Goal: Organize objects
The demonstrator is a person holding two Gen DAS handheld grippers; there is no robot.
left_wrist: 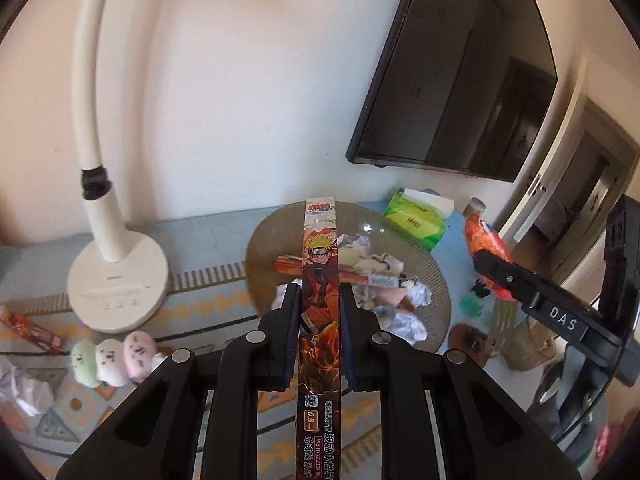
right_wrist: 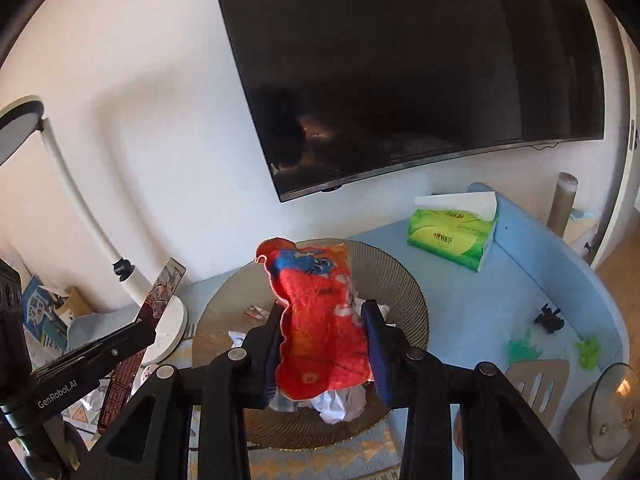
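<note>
Above the plate, left gripper clamps pen box; right gripper clamps pouch.

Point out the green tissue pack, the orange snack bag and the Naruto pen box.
green tissue pack (right_wrist: 450, 240): right wrist view, on its front face.
orange snack bag (right_wrist: 320, 320): right wrist view, mid-bag between the fingers.
Naruto pen box (left_wrist: 320, 280): left wrist view, on the printed character.

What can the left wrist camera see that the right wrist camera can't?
Only the left wrist view shows three plush toys beside the lamp base. Only the right wrist view shows a glass lid, a slotted spatula and the lamp head. Both show the big plate, the green tissue pack, the TV, the pen box and the red snack bag.
</note>
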